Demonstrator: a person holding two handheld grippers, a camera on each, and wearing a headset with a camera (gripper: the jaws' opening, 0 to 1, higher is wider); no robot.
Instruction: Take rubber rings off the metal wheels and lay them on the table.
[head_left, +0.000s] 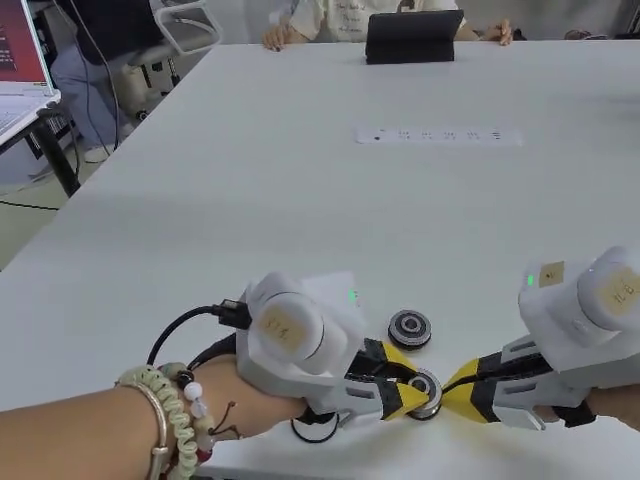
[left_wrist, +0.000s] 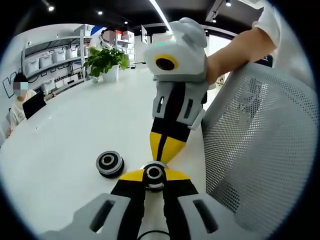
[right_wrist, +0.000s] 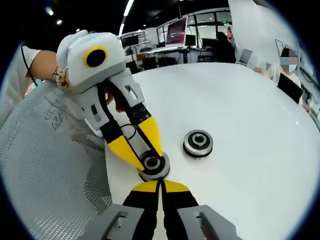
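As I look down, my left tongs (head_left: 400, 397) are clamped on the metal wheel (head_left: 427, 388), one yellow tip on each side of it, right at the near edge of the desk (head_left: 300, 200). The wheel lies flat on the white top. My right tongs (head_left: 457, 390) point in from the opposite side, jaws pressed together into a single yellow point, and that point touches the wheel's rim. Whether a rubber ring is nipped between them, I cannot tell.

Just beyond the pair, and apart from them, the second wheel (head_left: 410, 327) lies flat too, with a dark band around a bright hub. Under the body of my left tongs, close to my hand, a thin black ring (head_left: 315, 428) lies on the desk. A beaded bracelet (head_left: 178, 420) sits on my left wrist.

Farther out, a white power strip (head_left: 438, 135) lies across the middle of the desk. At the far edge a dark tablet (head_left: 410, 38) stands in front of a seated person. From the left gripper view, a grey mesh chair (left_wrist: 260, 150) is beside me and a potted plant (left_wrist: 105, 60) stands far down the desk.
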